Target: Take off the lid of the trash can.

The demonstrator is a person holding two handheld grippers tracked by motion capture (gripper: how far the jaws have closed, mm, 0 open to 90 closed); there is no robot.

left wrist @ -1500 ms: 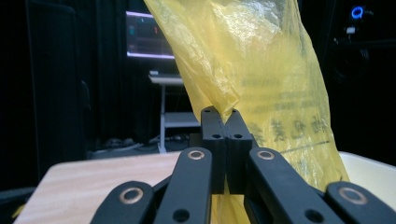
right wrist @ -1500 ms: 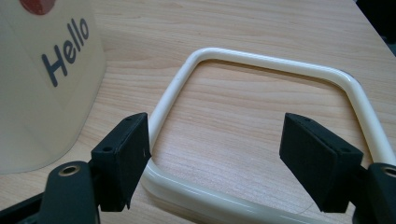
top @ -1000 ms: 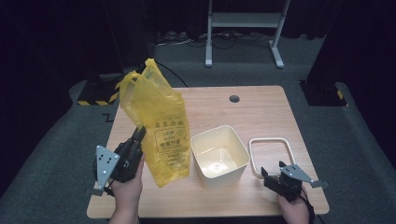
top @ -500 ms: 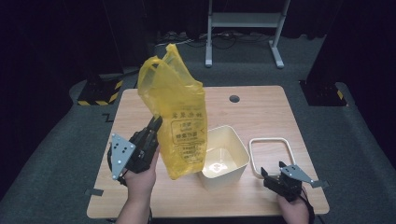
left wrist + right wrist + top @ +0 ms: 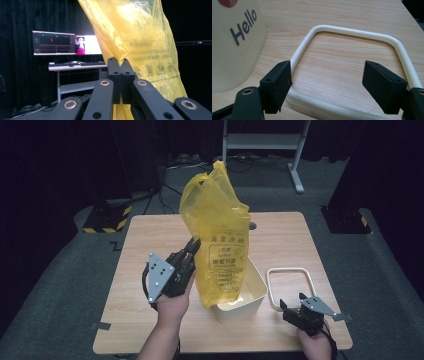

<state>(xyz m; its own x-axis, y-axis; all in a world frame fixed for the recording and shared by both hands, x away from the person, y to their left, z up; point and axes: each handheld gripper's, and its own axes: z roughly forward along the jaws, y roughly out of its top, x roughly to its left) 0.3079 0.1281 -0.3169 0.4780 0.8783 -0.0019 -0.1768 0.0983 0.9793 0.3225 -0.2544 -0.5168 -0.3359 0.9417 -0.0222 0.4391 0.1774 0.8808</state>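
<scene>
A yellow plastic bag (image 5: 218, 230) with printed lettering hangs upright over the table, its lower end dipping into the cream bin (image 5: 251, 292). My left gripper (image 5: 194, 245) is shut on the bag's left edge; in the left gripper view the closed jaws pinch a fold of the yellow bag (image 5: 140, 37). A cream rectangular ring (image 5: 291, 288) lies flat to the right of the bin. My right gripper (image 5: 292, 301) rests low at the table's front right, open, its jaws straddling the near side of the ring (image 5: 352, 32) without touching it. The bin's wall (image 5: 234, 45) reads "Hello".
The wooden table (image 5: 150, 240) has a small round hole (image 5: 252, 226) near its far edge. A metal stand (image 5: 260, 142) and dark curtains lie beyond. A desk with lit monitors (image 5: 66, 43) appears in the left gripper view.
My left gripper has carried the bag rightward and upward, so the bag's bottom now hangs into the bin. The right gripper has stayed still.
</scene>
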